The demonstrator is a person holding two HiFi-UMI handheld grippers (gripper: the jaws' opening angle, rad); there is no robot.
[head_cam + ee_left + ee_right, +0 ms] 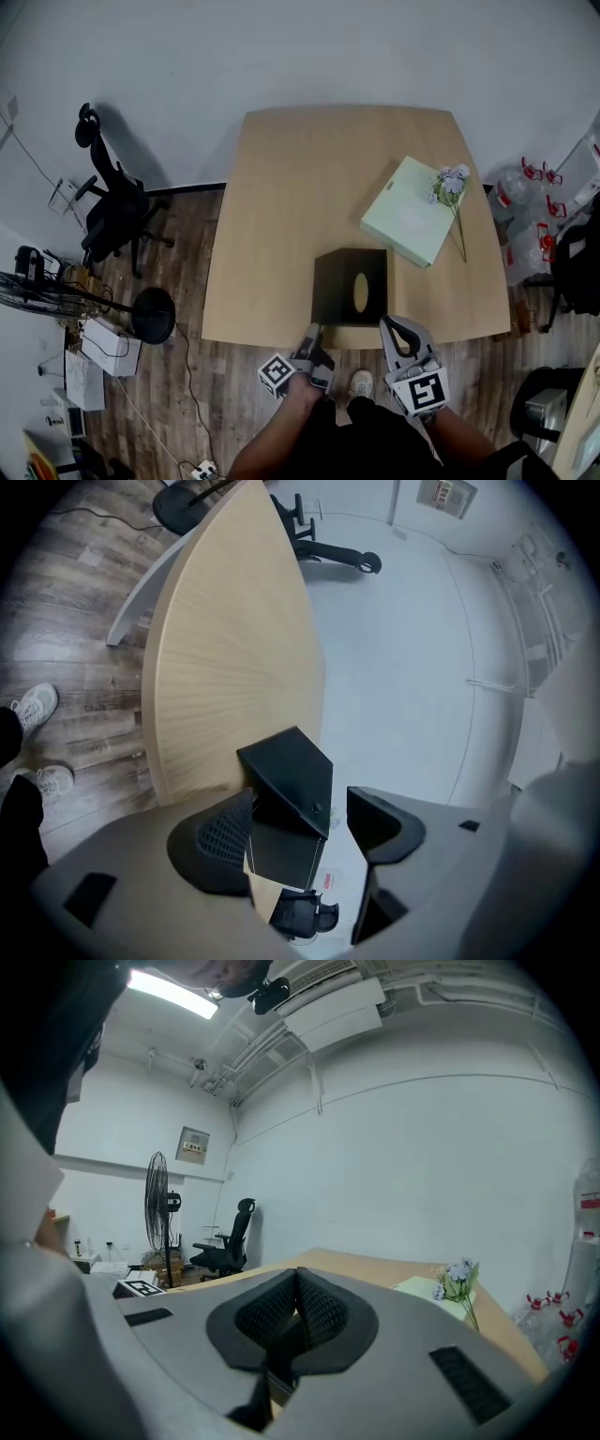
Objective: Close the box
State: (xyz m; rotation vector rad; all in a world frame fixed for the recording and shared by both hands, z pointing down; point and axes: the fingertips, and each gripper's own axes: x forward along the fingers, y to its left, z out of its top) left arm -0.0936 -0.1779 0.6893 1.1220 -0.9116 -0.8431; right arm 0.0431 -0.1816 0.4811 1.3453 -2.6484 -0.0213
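finds the black box (350, 286) on the wooden table (281, 187), close to its near edge and a little right of centre, with a pale oval showing on its top. shows a flat pale green box (412, 223) and a sprig of artificial flowers (452, 183) farther off to the right, well apart from it. places the left gripper (314, 349) just near of the box's near-left corner, jaws spread wide; in the left gripper view, catches a tilted black flap (291, 775) and that corner between the jaws, the left pad right beside the box wall and the right pad clear of it, so nothing pinched. keeps the right gripper (398, 328) just near of the near-right corner, jaws pressed together on nothing. puts the box just beyond both, though nearer the left, so likely calls for the left gripper to press the flap down.
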